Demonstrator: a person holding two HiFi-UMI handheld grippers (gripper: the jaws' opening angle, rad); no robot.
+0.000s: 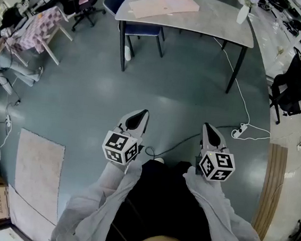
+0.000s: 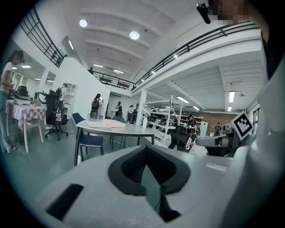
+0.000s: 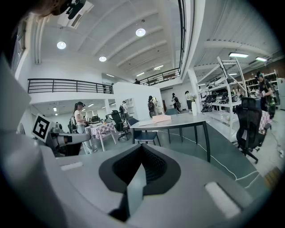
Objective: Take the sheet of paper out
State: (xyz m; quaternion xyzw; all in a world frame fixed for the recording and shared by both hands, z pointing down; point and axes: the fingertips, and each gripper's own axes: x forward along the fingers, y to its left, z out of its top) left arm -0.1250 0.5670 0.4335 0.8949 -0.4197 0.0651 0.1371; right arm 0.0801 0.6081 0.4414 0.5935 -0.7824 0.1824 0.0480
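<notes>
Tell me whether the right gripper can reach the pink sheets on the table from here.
Probably not. The right gripper, shut and empty, is held near the person's body, with floor between it and the table bearing the pink sheets. Nothing blocks the way; walking closer should do.

free: floor [image 1: 159, 86] up to bench [image 1: 214, 20] | obstacles: chair [image 1: 144, 31] under bench; cable [image 1: 239, 88] right; mat [image 1: 38, 175] left

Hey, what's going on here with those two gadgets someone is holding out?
A person stands on the open floor, holding the left tongs and the right tongs out in front. Both are shut and empty. The pinkish papers lie on a grey table some way ahead, so nothing has been picked up yet.
</notes>
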